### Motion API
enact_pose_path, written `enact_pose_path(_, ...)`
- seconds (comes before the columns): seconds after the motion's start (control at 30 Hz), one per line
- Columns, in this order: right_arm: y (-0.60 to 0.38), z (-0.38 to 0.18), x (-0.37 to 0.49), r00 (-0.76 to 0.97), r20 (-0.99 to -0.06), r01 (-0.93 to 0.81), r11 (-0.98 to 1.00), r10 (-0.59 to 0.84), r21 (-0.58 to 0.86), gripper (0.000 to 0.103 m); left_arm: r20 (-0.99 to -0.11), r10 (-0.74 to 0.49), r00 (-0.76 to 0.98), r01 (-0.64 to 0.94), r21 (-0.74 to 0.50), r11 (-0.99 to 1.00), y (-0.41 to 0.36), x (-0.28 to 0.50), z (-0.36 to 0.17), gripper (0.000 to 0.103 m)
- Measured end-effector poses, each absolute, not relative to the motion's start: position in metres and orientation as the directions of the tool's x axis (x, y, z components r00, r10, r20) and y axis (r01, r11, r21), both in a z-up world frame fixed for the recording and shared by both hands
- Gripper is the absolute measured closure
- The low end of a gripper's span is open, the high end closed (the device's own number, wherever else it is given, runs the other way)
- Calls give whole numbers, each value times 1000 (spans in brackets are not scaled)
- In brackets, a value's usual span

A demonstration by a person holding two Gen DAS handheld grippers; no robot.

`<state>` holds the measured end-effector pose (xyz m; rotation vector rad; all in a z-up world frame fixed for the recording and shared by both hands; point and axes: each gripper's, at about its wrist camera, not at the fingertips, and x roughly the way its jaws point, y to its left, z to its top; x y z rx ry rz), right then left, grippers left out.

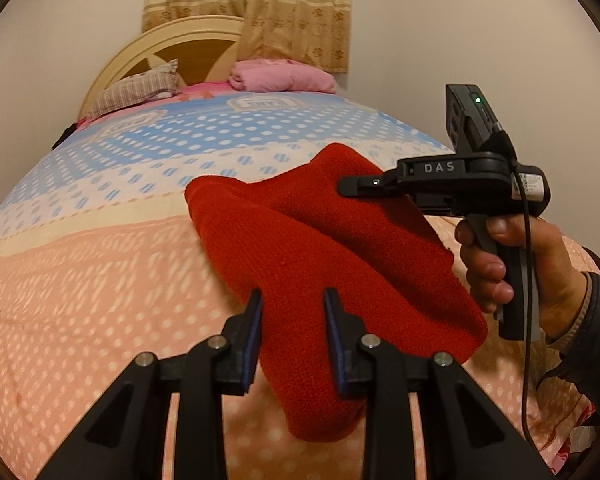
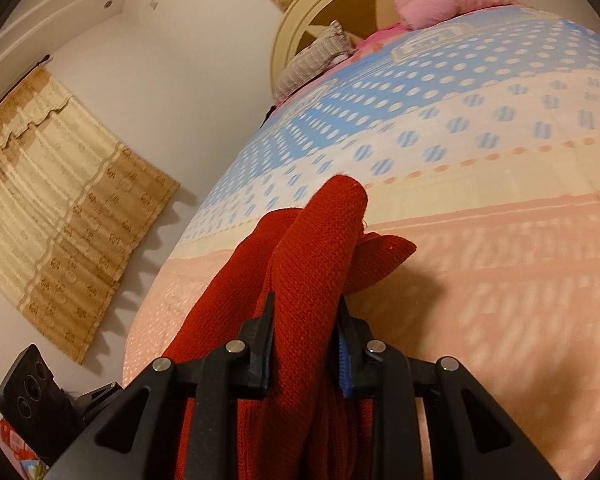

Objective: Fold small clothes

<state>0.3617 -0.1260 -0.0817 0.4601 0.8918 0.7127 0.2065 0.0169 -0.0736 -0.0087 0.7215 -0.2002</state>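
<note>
The red knitted garment (image 1: 324,248) hangs lifted above the bed (image 1: 100,280), pinched in both tools: the left hand-held gripper (image 1: 292,312) clamps one edge, the right hand-held gripper (image 2: 306,312) another bunch. This looks like the carry of a fold; next, lay the held edge down squarely.

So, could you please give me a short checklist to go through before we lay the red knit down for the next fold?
1. Left gripper fingers pinching the red knit garment: ok.
2. Right gripper clamped on bunched knit: ok.
3. Garment lifted off the bedspread: ok.
4. Landing area on the bedspread free of other items: ok.
5. Fabric hanging flat between the grippers: not ok, it is bunched.
6. Edges aligned: cannot tell.
</note>
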Motion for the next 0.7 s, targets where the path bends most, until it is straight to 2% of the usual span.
enact_pose_path(0.7, -10, -82, 339, 285, -533, -488, 599, 797, 635, 78, -641, -89, 763, 25, -109, 994, 93, 157, -82, 73)
